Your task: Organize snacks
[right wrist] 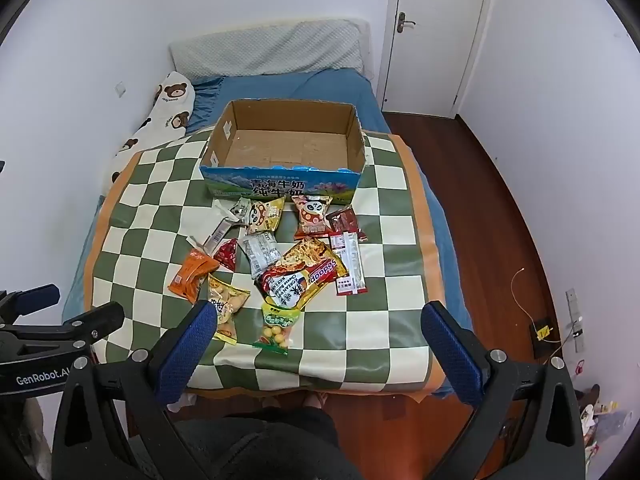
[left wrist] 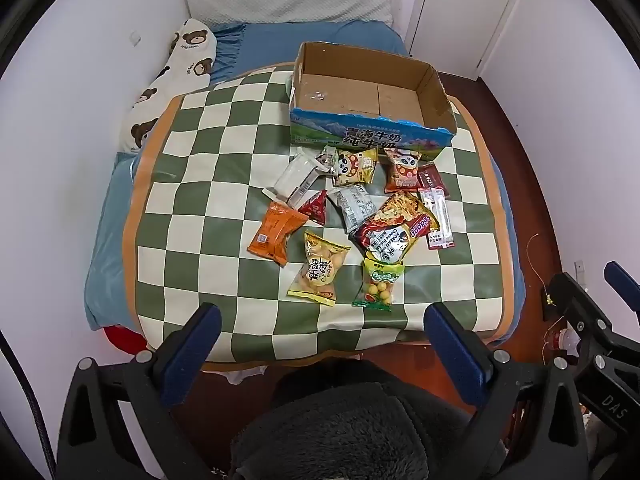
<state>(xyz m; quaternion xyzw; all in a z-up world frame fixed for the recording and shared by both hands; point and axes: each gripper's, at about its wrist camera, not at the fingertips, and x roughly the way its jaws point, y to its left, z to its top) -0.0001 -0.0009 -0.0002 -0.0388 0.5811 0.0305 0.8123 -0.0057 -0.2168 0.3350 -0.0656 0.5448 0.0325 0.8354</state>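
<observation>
I hold my left hand-held gripper [left wrist: 322, 322] and my right hand-held gripper [right wrist: 319, 320] above the near end of the bed [right wrist: 320, 84], both tilted steeply down, both with jaws spread wide and nothing between the blue pads. A green and cream checkered mat [left wrist: 208, 184] covers the near part of the bed. At its far side stands an open cardboard box [right wrist: 224, 136] with a blue printed front, and I see only bare cardboard inside it. The snacks lie in a loose heap on the mat just in front of the box, none of them in it. Nearest to me are a yellow packet of round biscuits [left wrist: 318, 270] and a green packet of small balls [left wrist: 378, 282], side by side. Left of those sits an orange packet [left wrist: 274, 234]. A large red and yellow noodle packet [left wrist: 394, 228] lies in the middle, overlapping a grey packet [left wrist: 352, 206]. 2 panda-print packets [right wrist: 314, 216] lie close against the box front. A bear-print pillow [left wrist: 176, 76] runs along the left wall, and a white door [right wrist: 436, 32] stands shut beyond the bed
</observation>
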